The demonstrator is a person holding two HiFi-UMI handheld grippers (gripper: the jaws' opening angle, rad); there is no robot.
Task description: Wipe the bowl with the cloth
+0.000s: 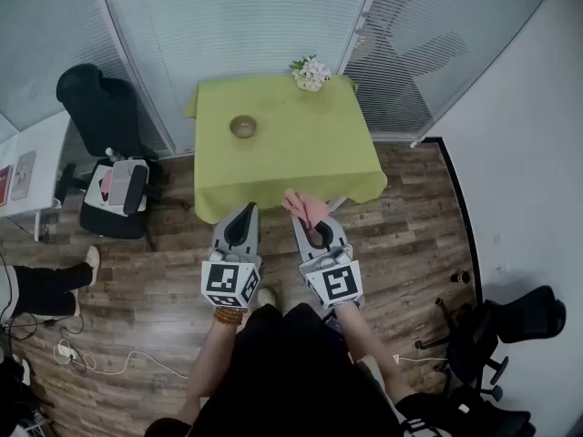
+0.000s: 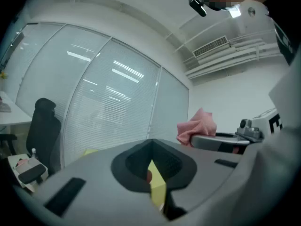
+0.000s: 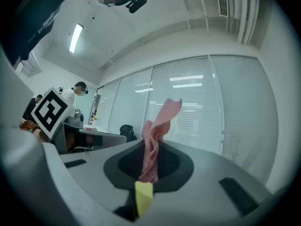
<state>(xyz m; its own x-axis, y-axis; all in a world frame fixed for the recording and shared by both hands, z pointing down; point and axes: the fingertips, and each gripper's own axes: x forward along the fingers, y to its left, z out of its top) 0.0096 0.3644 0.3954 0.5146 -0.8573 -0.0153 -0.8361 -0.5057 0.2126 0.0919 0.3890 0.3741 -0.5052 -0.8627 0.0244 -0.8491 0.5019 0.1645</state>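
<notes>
A small brown bowl stands on the left part of a table under a yellow-green cloth cover. Both grippers are held side by side in front of the table's near edge, well short of the bowl. My right gripper is shut on a pink checked cloth, which sticks up from between its jaws. My left gripper is shut with nothing in it; its jaws meet in the left gripper view. The pink cloth also shows there, to the right.
A vase of flowers stands at the table's far right corner. A black office chair with things on its seat stands left of the table. Another chair is at the right. A person's legs lie on the wooden floor at the left.
</notes>
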